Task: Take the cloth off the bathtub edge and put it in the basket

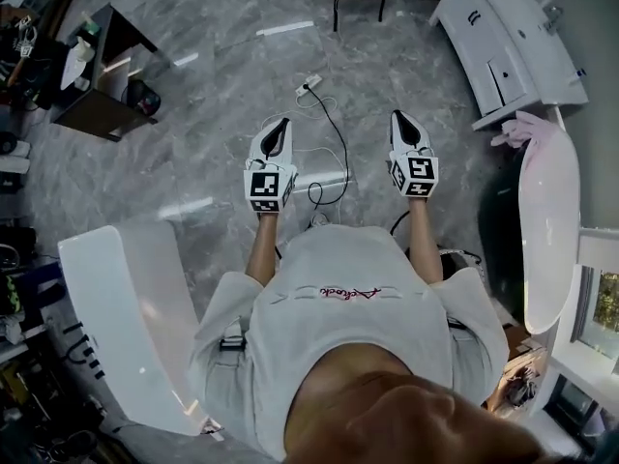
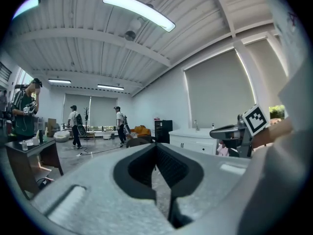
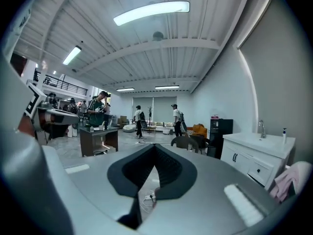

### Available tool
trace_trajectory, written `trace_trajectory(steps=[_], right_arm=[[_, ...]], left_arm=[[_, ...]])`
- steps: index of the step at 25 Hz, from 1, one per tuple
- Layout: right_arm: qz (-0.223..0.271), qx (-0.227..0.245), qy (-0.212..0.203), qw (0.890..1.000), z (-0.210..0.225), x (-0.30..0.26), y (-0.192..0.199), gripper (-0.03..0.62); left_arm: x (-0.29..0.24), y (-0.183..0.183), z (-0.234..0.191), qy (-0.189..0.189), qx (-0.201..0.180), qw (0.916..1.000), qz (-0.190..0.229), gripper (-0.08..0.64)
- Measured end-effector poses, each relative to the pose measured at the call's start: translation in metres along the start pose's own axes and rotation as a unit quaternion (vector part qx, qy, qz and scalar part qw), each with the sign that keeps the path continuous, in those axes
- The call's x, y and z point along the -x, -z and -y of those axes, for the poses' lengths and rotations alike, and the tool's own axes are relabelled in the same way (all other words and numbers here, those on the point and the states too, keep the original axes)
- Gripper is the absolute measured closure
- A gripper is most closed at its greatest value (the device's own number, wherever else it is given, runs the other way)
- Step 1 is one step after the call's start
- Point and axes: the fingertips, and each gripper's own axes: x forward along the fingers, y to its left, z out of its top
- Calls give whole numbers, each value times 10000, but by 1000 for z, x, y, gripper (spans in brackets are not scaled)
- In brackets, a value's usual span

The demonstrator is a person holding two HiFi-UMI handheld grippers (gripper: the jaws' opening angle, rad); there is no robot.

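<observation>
While the head view looked down on both arms held out over the grey floor [image 1: 193,172], it alone showed the bathtub [image 1: 551,240] whole, a long white oval off to the person's right. The pink cloth [image 1: 527,129] lay bunched over the rim at the tub's far end, just beside the white vanity cabinet [image 1: 503,46] that stood beyond that end. A dark container [image 1: 501,225] sat against the tub's flank on the person's side; whether it was the basket could not be told. The left gripper [image 1: 280,124] and the right gripper [image 1: 402,116] were both well apart from the tub, the right one nearer to it, and neither touched the cloth.

The gripper views gave what the head view could not, a look straight along each pair of jaws. Both pairs were clenched tip to tip, with nothing between them. The right gripper view caught the cloth low at its right edge, below the cabinet's front, with the tub itself out of frame. The left gripper view showed only a small pink scrap of it past the right gripper. Both views also took in people standing far back in the hall, well away from the tub.

Between the grippers and the tub the floor lay open up to the dark container. A power strip [image 1: 308,87] and its black cable [image 1: 334,143] trailed across the floor ahead of the grippers. A white panel [image 1: 126,317] stood farther from the tub, at the person's left.
</observation>
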Motion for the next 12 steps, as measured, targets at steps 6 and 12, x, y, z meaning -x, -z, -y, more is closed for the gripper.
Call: trace_trajectory(steps=[6,12], right_arm=[[121,106,-244,9996,-38,-45,-20,586],[64,140,-250,9996,-49,-59,-20,586]], left_arm=[[14,6,-61,-383,263,9989,-13,560],[8,20,-93,-406,585,9974,-96,560]])
